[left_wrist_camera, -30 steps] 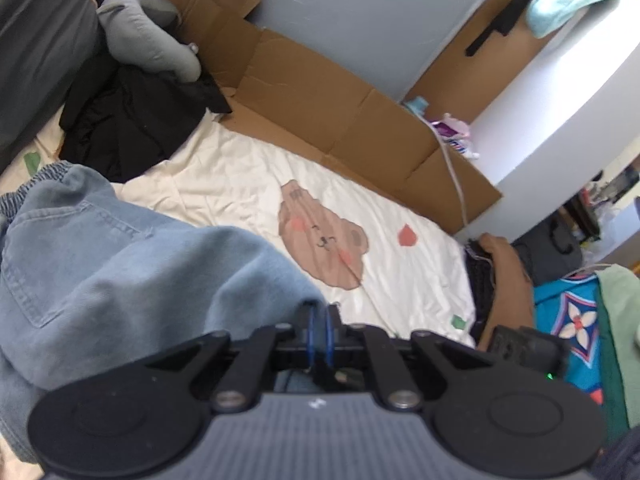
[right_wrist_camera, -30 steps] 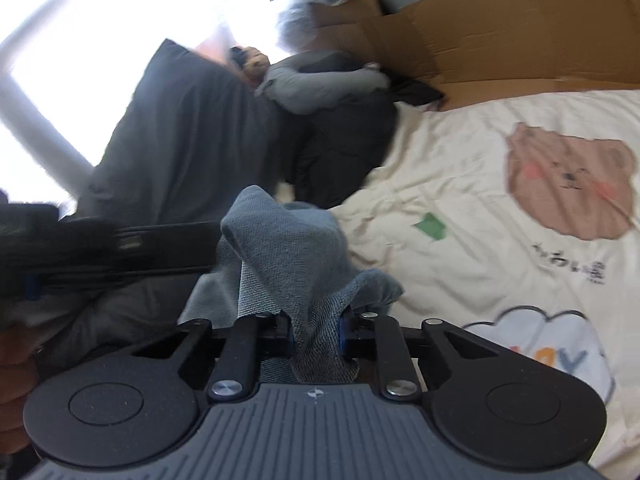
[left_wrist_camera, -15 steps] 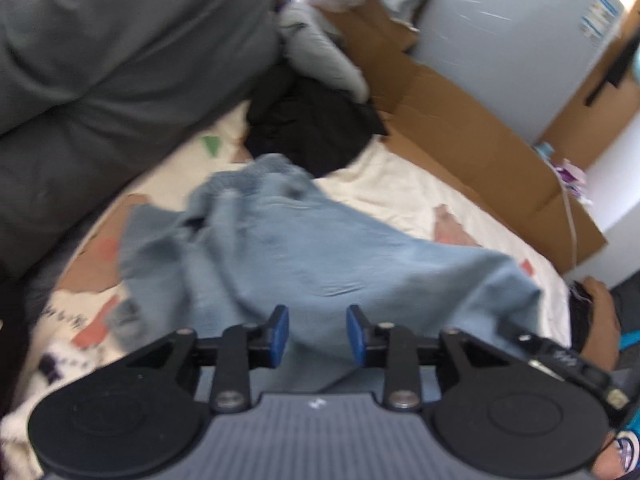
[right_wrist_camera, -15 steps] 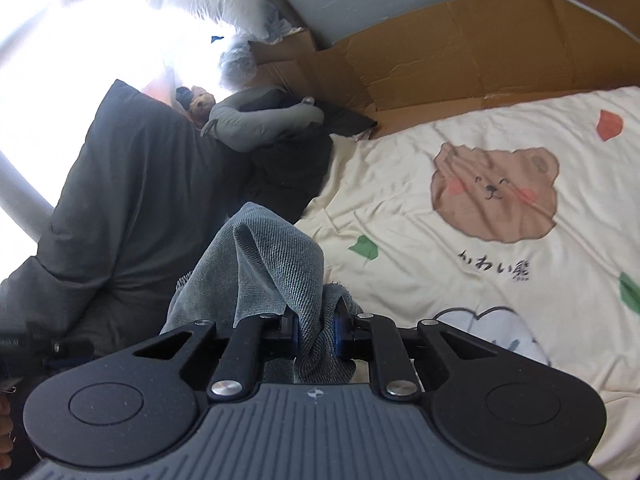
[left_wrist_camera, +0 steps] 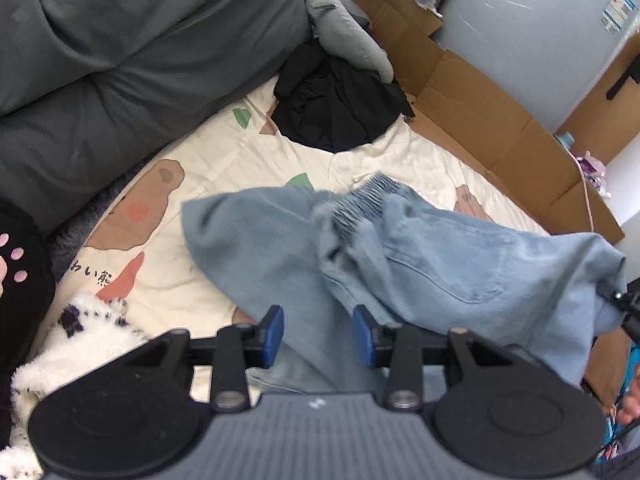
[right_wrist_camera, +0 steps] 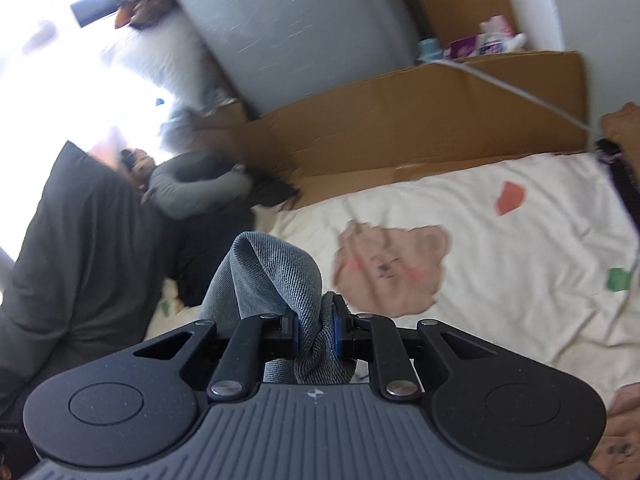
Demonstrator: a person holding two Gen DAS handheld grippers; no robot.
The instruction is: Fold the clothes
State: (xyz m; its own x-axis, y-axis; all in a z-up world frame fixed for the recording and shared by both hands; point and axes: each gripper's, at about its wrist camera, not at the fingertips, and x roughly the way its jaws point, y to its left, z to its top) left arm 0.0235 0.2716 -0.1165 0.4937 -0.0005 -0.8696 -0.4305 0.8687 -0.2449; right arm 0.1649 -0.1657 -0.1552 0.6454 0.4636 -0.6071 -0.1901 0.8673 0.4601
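Note:
Light blue denim shorts (left_wrist_camera: pixel 400 256) with an elastic waistband hang over the cream bear-print sheet (left_wrist_camera: pixel 208 168), lifted at the far right where my right gripper's tip holds an edge. My left gripper (left_wrist_camera: pixel 318 334) stands open just above the denim, nothing between its blue pads. In the right wrist view my right gripper (right_wrist_camera: pixel 314 330) is shut on a bunched fold of the denim shorts (right_wrist_camera: pixel 276 272), which rises in a hump over the fingers. The rest of the garment is hidden there.
A dark grey duvet (left_wrist_camera: pixel 120 48) lies at the left, a black garment (left_wrist_camera: pixel 336 108) and grey plush (left_wrist_camera: pixel 348 36) at the back. Flattened cardboard (left_wrist_camera: pixel 500 128) lines the wall side. A white fluffy item (left_wrist_camera: pixel 80 344) sits near left. A hand (right_wrist_camera: pixel 618 128) shows at the right edge.
My left gripper let go of the denim, opened and drew back; the shorts now hang spread from the right gripper. The right gripper swung right, still clamping the fold.

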